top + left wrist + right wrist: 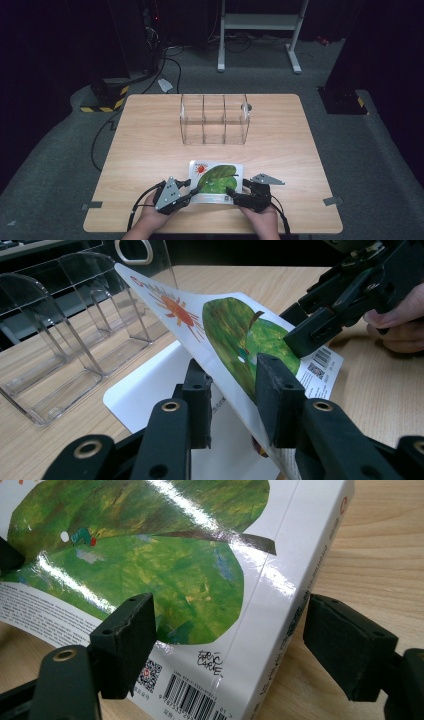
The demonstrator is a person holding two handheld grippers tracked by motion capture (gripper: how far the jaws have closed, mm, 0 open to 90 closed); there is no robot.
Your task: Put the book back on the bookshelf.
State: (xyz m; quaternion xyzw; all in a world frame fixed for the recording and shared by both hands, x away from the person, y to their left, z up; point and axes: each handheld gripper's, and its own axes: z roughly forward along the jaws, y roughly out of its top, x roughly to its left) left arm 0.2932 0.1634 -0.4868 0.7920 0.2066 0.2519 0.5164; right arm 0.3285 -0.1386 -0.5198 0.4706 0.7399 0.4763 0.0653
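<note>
A picture book (pixel 217 180) with a green leaf and an orange sun on its white cover lies near the table's front edge. My left gripper (pixel 187 192) is shut on the cover's left edge, and in the left gripper view the cover (pixel 235 335) stands tilted up off the white page beneath, pinched between my jaws (pixel 237 385). My right gripper (pixel 232 194) is at the book's front right corner. In the right gripper view the book (pixel 175 565) lies between its open jaws (pixel 235 630): one pad is over the cover, the other stands clear of the spine. The right gripper (pixel 320 325) also appears beyond the lifted cover.
A clear plastic divider rack (pixel 214 119) with three slots stands at the middle back of the wooden table (pixel 150 150); it is close behind the book in the left gripper view (pixel 65 340). Both hands reach in from the front edge.
</note>
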